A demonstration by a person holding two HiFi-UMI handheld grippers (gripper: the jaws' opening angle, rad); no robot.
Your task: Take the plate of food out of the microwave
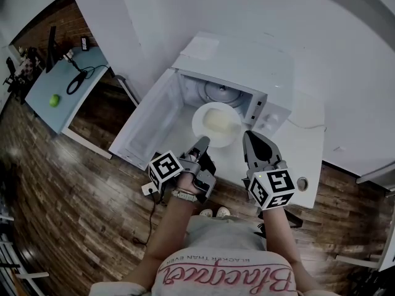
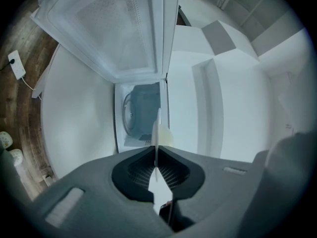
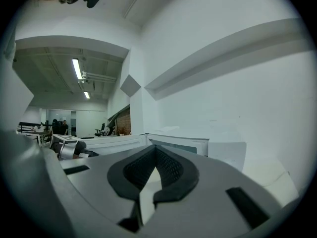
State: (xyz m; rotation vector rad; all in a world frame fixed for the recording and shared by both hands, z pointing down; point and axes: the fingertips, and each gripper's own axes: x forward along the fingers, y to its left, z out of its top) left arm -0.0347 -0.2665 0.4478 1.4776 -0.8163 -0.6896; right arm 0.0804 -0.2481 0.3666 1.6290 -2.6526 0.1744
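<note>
The white microwave (image 1: 247,66) stands open, its door (image 1: 148,125) swung out to the left. A white plate (image 1: 196,121) with pale yellow food (image 1: 217,122) hangs just in front of the opening, over the counter. My left gripper (image 1: 202,143) is shut on the plate's near rim. In the left gripper view the plate (image 2: 158,128) shows edge-on between the pads, with the microwave cavity (image 2: 141,110) behind it. My right gripper (image 1: 249,137) hovers to the right of the plate, shut and holding nothing, and in its own view (image 3: 154,151) it looks past the microwave (image 3: 183,144) along the wall.
The microwave sits on a white counter (image 1: 305,147) against a white wall. A wooden floor lies below, with a power strip (image 1: 148,190) on it. A light blue table (image 1: 58,97) at the far left carries a green ball (image 1: 54,100) and a cable.
</note>
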